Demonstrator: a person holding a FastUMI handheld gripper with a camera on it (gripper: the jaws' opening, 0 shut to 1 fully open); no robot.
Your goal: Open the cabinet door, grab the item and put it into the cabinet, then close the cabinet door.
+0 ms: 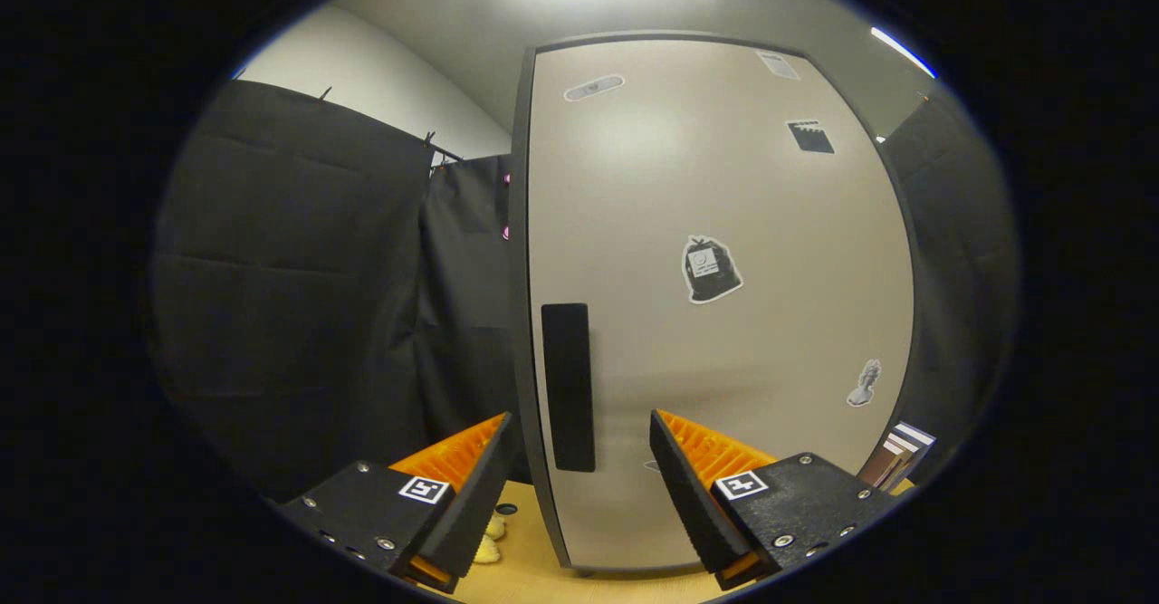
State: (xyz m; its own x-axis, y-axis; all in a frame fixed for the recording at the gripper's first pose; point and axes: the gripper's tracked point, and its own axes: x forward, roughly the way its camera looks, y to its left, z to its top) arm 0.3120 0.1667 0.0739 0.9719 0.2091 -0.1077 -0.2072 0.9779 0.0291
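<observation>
The cabinet (724, 224) stands upright on the table (543, 577), filling most of what lies ahead of the hand-held gripper (579, 468), w/ its door (652, 359) shut and flush; a few stickers sit on the door face, incl. a dark bag-shaped one (711, 269) near mid-height. The relation that matters: the dark handle (568, 387) is a tall narrow strip set close to the door's left edge, long axis vertical, and it lies straight ahead of the fingers, lining up w/ the gap between them, slightly toward the left finger. So the handle looks like the approach target, and since it sits at the left edge the hinge is prob. on the right side, meaning the door would swing out toward the gripper's right; can't confirm the hinge. The hand-held gripper is spread wide, fingers well apart, holding nothing and touching nothing; the handle is beyond the tips, not yet between them. Some books (896, 459) lean by the cabinet's right side. Smallest: a pale yellow soft item (492, 539), likely the thing to be stowed, lies on the table just beside the left finger, left of the cabinet's base, partly hidden by that finger.
</observation>
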